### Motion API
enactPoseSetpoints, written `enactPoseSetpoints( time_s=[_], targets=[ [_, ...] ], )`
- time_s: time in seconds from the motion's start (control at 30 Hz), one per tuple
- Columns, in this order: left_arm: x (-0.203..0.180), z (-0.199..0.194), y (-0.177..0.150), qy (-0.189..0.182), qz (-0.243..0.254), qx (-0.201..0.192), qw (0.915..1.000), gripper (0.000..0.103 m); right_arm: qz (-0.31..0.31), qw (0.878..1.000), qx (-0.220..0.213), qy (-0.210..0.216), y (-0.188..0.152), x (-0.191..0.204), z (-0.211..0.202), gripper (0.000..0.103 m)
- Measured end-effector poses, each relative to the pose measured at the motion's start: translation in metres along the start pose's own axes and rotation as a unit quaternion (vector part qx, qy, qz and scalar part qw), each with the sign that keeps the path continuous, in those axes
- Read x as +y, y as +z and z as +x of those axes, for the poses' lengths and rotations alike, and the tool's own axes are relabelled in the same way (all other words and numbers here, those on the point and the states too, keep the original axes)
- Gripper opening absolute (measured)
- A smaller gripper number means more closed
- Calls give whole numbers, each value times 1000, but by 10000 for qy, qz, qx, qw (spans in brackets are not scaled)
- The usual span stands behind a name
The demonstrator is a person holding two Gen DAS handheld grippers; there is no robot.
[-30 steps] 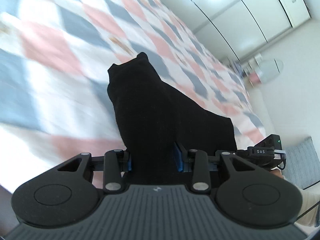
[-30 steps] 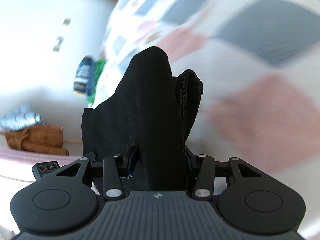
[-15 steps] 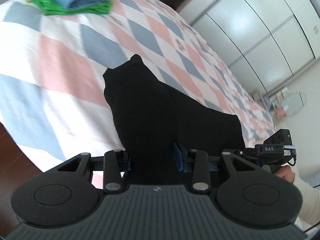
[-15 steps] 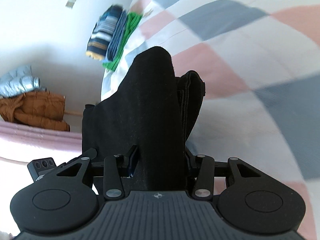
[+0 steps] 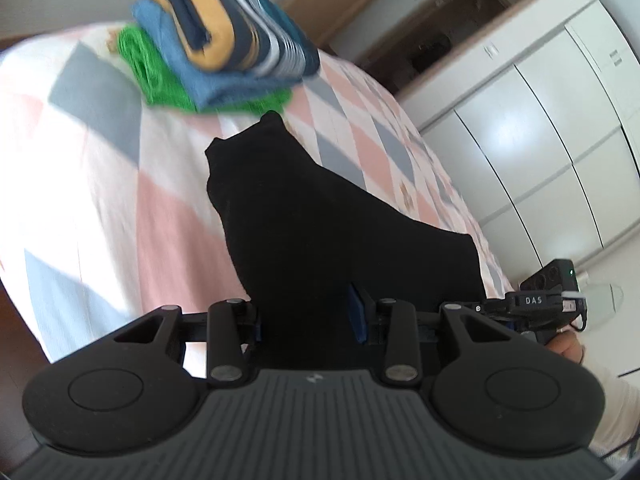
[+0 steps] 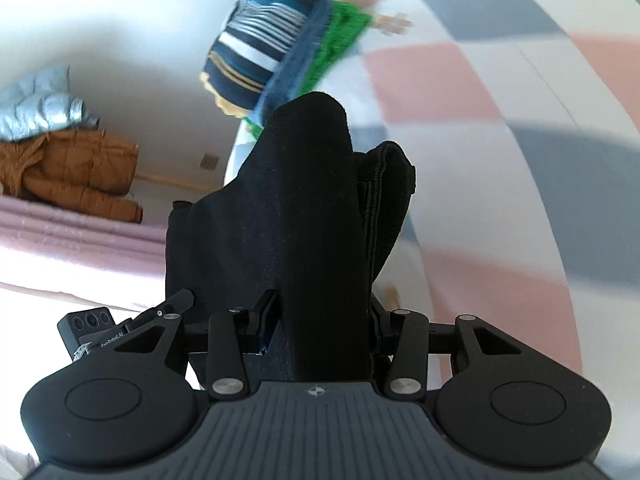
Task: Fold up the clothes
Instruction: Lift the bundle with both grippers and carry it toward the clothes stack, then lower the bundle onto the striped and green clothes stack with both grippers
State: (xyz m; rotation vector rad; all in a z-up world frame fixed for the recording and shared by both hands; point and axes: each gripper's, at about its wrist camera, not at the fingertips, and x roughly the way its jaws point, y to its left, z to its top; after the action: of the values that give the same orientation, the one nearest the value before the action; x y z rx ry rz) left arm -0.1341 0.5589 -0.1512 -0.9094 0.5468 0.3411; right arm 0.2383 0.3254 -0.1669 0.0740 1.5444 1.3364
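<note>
A folded black garment [image 5: 316, 220] hangs between both grippers, lifted above the bed. My left gripper [image 5: 306, 316] is shut on one end of it, the cloth bunched between the blue pads. My right gripper [image 6: 320, 316] is shut on the other end [image 6: 304, 200], where a folded hem stands up to the right. A stack of folded clothes [image 5: 224, 48], green at the bottom, blue above, striped navy and yellow on top, lies ahead near the bed's corner; the same stack [image 6: 276, 52] shows in the right wrist view. The fingertips are hidden by the cloth.
The bed carries a quilt [image 5: 92, 184] of pink, grey and white diamonds. White wardrobe doors [image 5: 540, 140] line the right wall. A brown jacket [image 6: 68, 176] and a silver one lie on a pink surface at left. The other gripper's body [image 5: 548, 300] and a hand show at right.
Both grippers have carried the black garment across the bed toward the stack of folded clothes, which now looms large ahead. Their grip on the garment is unchanged.
</note>
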Motion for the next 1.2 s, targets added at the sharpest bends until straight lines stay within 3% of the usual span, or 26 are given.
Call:
enactPoseSetpoints(
  time_s=[0.17,0.53,0.7,0.9,1.1,1.2],
  targets=[
    [2,10,51,80,-171,-265,9995,34,-427,9986,309,13,76,27,11,44],
    [-1,21,184,221,-104,-783,9966,34,-1099,9925,525,-97,236,114,35,44],
    [6,34,235,404,-80,-1073,9934,37,-1467,9866,629,-340,316,157,69,44],
    [38,66,281,626,-473,-1230,9893,41,-1889,9752,875,-749,392,189,123,44],
    [67,100,306,764,-653,-1229,9873,41,-2018,9685,978,-1081,443,180,175,44],
    [75,118,305,963,-334,-1242,9870,41,-1932,9705,770,-1219,452,155,199,51]
  ],
)
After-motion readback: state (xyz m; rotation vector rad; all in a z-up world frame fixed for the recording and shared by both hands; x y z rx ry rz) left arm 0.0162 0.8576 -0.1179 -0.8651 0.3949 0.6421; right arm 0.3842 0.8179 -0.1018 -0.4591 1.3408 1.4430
